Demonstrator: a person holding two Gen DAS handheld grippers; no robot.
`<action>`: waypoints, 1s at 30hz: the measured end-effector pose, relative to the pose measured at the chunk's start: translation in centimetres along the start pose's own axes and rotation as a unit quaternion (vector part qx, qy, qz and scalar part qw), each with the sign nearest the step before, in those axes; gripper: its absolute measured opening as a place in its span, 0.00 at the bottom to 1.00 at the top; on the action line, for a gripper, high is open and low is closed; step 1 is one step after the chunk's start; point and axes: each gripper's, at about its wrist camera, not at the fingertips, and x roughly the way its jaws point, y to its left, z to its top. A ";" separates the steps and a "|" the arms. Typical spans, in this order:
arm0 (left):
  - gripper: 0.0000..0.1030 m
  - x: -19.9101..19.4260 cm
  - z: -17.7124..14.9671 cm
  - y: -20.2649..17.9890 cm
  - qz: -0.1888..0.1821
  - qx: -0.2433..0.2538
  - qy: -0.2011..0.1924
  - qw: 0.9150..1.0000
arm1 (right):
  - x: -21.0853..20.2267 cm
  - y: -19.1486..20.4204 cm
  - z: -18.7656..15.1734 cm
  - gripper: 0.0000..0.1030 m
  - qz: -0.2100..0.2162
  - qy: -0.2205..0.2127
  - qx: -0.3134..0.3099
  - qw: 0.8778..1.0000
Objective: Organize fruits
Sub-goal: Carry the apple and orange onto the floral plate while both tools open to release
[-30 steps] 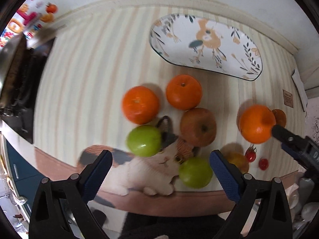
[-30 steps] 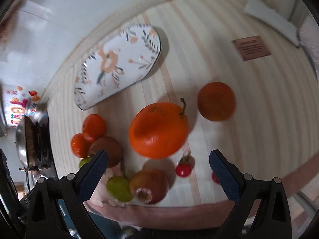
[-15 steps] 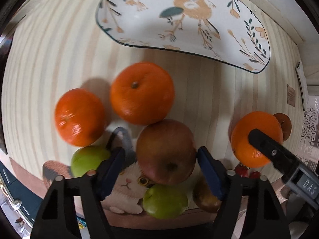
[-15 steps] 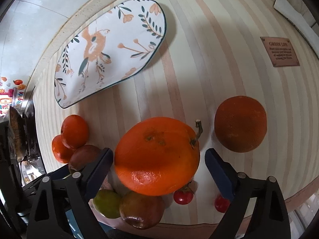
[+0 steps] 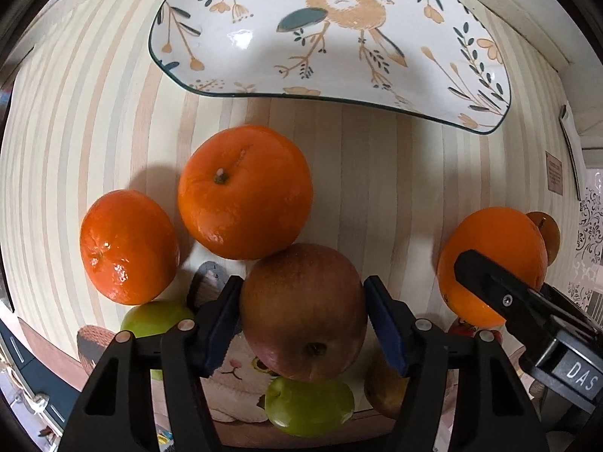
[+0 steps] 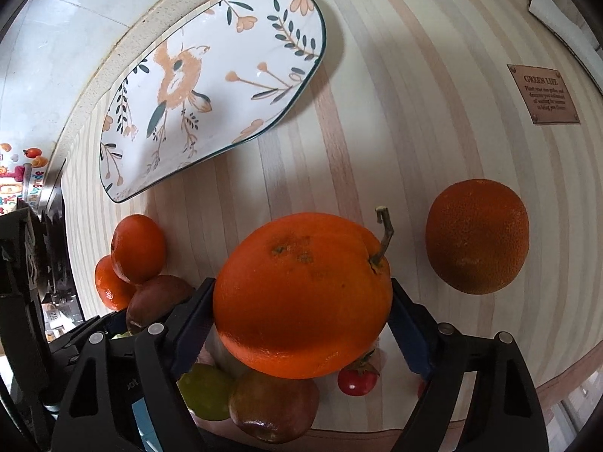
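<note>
My left gripper (image 5: pixel 301 320) is shut on a reddish-brown apple (image 5: pixel 303 310); its blue pads touch both sides. Two tangerines (image 5: pixel 245 192) (image 5: pixel 128 246) lie just beyond and left of it, two green apples (image 5: pixel 309 405) (image 5: pixel 156 318) below. My right gripper (image 6: pixel 301 320) is shut on a large stemmed orange (image 6: pixel 303 295), which also shows in the left wrist view (image 5: pixel 493 260). The floral plate (image 5: pixel 339 34) lies empty at the back; it shows in the right wrist view too (image 6: pixel 211 83).
A darker orange (image 6: pixel 476 235) lies right of the held one. A cherry tomato (image 6: pixel 356 380) and another brownish fruit (image 6: pixel 273 403) sit beneath the right gripper. A brown label (image 6: pixel 544 94) marks the striped mat (image 6: pixel 395 113). The table edge runs close below.
Both grippers moved down and forward over the fruit and closed. The left one now clamps the apple, the right one clamps the large orange.
</note>
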 end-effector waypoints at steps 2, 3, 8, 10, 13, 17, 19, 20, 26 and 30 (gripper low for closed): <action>0.61 -0.3 -0.1 -0.4 -0.001 0.004 -0.002 1.000 | -0.1 -0.1 -0.2 0.84 -0.001 -0.003 0.000 1.000; 0.61 -1.0 -0.2 -0.8 -0.001 0.007 -0.003 1.000 | -0.2 -0.1 -0.2 0.84 -0.003 -0.003 0.000 1.000; 0.60 -3.6 -1.8 -1.7 0.001 0.026 -0.019 0.999 | -1.6 -0.3 -0.5 0.84 0.004 -0.014 -0.002 1.000; 0.61 -5.0 -2.1 -2.0 -0.001 0.031 -0.030 0.999 | -2.5 -0.4 -0.4 0.84 0.011 -0.019 -0.003 1.000; 0.61 -7.5 -2.4 -2.1 -0.011 0.034 -0.046 0.998 | -4.5 0.0 -0.2 0.84 0.031 -0.031 -0.005 0.999; 0.61 -11.2 -2.2 -0.9 -0.032 0.028 -0.073 0.996 | -7.3 0.6 1.3 0.84 0.059 -0.048 -0.010 0.997; 0.61 -13.4 -1.1 0.2 -0.043 0.019 -0.086 0.995 | -8.5 1.1 2.5 0.84 0.072 -0.055 -0.013 0.996; 0.61 -13.9 -0.1 0.5 -0.045 0.015 -0.089 0.995 | -9.0 1.5 3.4 0.84 0.076 -0.060 -0.017 0.995; 0.61 -14.1 6.4 3.1 -0.047 -0.034 -0.093 0.994 | -9.3 4.2 8.5 0.84 0.058 -0.075 -0.045 0.994; 0.61 -12.1 11.2 4.4 -0.040 -0.055 -0.072 0.995 | -7.1 5.9 11.5 0.84 0.039 -0.063 -0.060 0.995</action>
